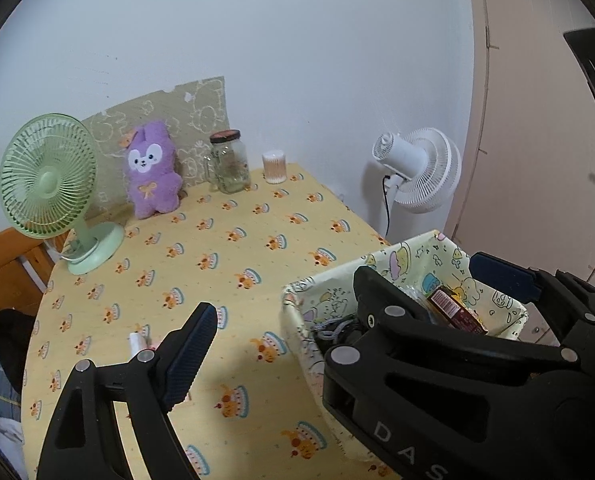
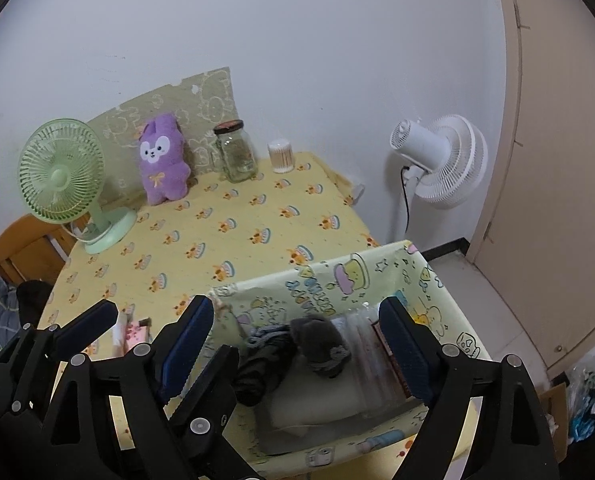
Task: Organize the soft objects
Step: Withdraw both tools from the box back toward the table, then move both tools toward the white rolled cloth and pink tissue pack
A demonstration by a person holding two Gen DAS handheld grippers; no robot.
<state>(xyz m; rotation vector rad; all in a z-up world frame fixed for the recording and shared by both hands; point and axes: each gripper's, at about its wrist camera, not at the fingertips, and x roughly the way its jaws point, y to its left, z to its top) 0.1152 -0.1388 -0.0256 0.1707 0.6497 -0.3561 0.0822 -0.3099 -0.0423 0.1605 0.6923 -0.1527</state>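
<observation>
The bench (image 2: 257,216) is round-edged and covered by a yellow cloth printed with small cakes. It stands against a white wall, with a white fan (image 2: 445,160) off its far right corner and a green fan (image 2: 63,172) on its left edge.

At the near right of the bench sits a fabric basket (image 2: 397,268) with a pale cartoon-print lining. Inside it lie folded pale cloth at the bottom, a grey knitted piece (image 2: 321,340) on top, a dark rolled sock or cloth (image 2: 253,376) with a blue-grey cord beside it, and a clear plastic pack towards the right wall. The left wrist view also shows a brown-red packet (image 1: 453,308) in the basket.

A purple plush rabbit (image 2: 163,160) leans upright against a green patterned board at the back of the bench, between the green fan and a lidded glass jar (image 2: 235,152). A tub of cotton swabs (image 2: 281,156) stands just right of the jar.

The right hand-held gripper (image 2: 297,344) hangs over the basket, angled downward, its jaws spread wide with nothing pinched. The left hand-held gripper (image 1: 285,300) is held just beside it over the basket's left rim, also tilted down, jaws spread and gripping nothing. Something small and pink-white (image 2: 135,332) lies on the cloth left of the basket.
</observation>
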